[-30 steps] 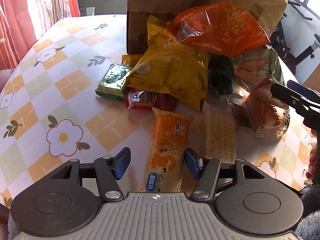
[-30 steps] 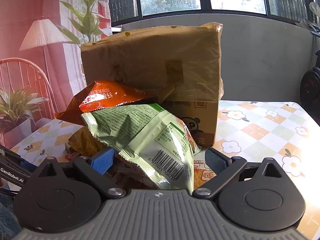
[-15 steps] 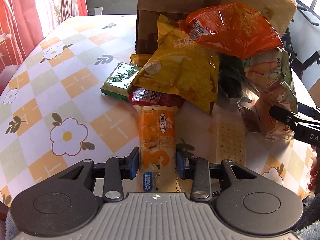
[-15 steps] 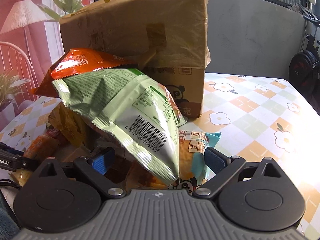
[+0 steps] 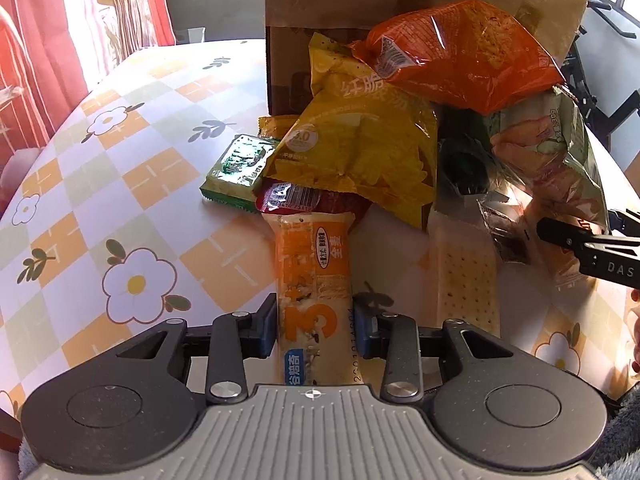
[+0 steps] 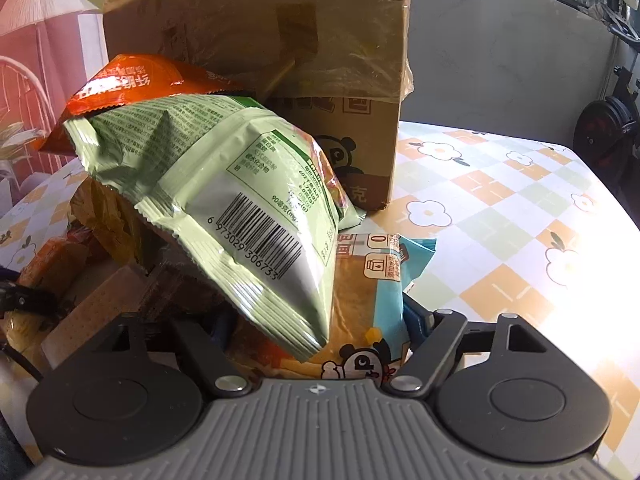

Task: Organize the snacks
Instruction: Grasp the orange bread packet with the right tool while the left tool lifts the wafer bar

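L gripper (image 5: pixel 315 330): bar (image 5: pixel 312 280) lengthwise, pointing away

Loose snack packets (image 5: pixel 360 160) heaped on the table against an upright cardboard box (image 5: pixel 340 20)

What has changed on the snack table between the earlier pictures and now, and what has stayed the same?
The left claw closed on the orange bar, whose far end swung to point straight ahead. The right claw dipped into the pile and its jaws have just been closing around the orange-and-blue packet under the green bag. The box, orange bag and yellow bag kept their places.
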